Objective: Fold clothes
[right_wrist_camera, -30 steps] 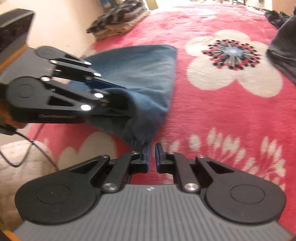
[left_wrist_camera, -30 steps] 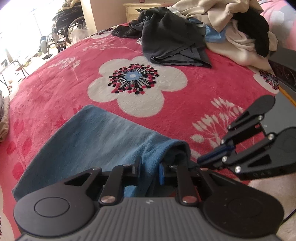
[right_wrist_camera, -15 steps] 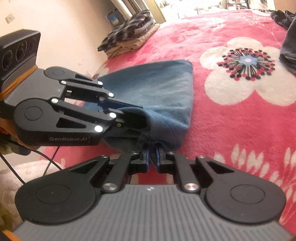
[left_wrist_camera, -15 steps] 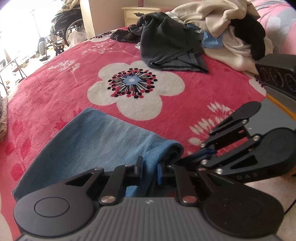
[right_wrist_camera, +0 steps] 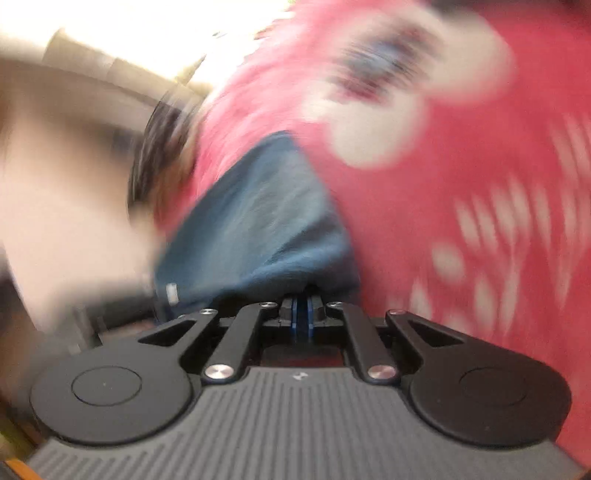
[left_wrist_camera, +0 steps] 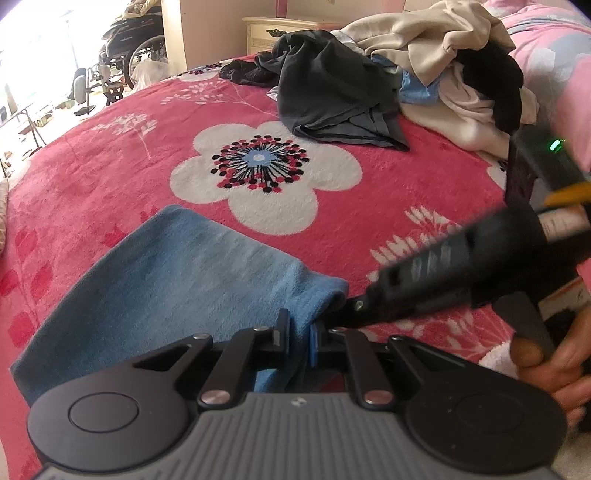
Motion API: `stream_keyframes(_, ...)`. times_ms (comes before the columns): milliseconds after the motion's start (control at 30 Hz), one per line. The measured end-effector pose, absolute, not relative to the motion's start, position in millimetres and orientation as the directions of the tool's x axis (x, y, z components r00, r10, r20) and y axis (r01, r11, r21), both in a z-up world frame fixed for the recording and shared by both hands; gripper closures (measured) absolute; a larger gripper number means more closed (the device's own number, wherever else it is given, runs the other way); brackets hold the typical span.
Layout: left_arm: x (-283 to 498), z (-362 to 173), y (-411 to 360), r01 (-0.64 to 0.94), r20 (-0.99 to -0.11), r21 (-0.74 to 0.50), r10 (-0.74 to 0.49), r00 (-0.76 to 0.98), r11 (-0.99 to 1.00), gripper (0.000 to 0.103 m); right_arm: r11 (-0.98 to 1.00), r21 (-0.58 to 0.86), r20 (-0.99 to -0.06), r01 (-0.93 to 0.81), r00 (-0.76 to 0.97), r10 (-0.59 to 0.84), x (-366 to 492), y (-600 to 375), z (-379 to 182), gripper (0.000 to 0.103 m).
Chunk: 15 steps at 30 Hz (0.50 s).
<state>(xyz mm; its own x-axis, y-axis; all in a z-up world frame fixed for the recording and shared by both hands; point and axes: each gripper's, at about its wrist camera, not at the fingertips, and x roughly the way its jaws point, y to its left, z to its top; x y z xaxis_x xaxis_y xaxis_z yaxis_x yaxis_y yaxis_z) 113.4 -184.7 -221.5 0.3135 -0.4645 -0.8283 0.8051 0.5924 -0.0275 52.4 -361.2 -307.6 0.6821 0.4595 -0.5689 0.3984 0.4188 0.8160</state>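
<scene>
Pink floral blanket (left_wrist_camera: 369,206), clothes pile (left_wrist_camera: 406,74), wheelchair (left_wrist_camera: 129,48)

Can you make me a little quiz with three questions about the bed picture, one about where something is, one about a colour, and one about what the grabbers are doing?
1. Where is the heap of unfolded clothes?
A. At the far side of the bed
B. Hanging on the wheelchair
C. Under the blue cloth

2. What colour is the fleecy blanket with white flowers?
A. Green
B. Pink-red
C. Yellow

3. What is the left gripper doing?
A. Pinching the soft blue folded cloth
B. Holding a shoe
C. Standing wide open over bare blanket

Answers:
1. A, the heap lies beyond the big flower, near the bedside cabinet.
2. B, pink-red shows all around the flowers.
3. A, blue fabric sits squeezed between its jaws, which have just been closing; the right gripper pinches the same cloth.
</scene>
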Motion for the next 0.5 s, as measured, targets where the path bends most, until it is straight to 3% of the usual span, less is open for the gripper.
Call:
stream_keyframes(100, 113, -221, -183, 0.801, -0.825, -0.033, -0.469, 0.316, 0.597, 0.093, -0.002, 0.842, -0.477, 0.539, 0.747, 0.463, 22, -364, -341, 0.098)
stream_keyframes(167, 112, -222, -181, 0.803, -0.821, -0.036, -0.475, 0.316, 0.595, 0.093, -0.129, 0.82, -0.456, 0.558, 0.771, 0.444, 9, -358, -352, 0.098)
stream_keyframes(367, 102, -227, -176, 0.828, -0.818, -0.014, -0.483, 0.313, 0.56, 0.095, -0.346, 0.781, -0.393, 0.519, 0.84, 0.374, 10, -356, -379, 0.099)
stream_keyframes(500, 98, -229, -171, 0.837, -0.821, -0.013, -0.484, 0.304, 0.547, 0.096, -0.333, 0.784, -0.397, 0.524, 0.835, 0.38, -2, -349, -369, 0.096)
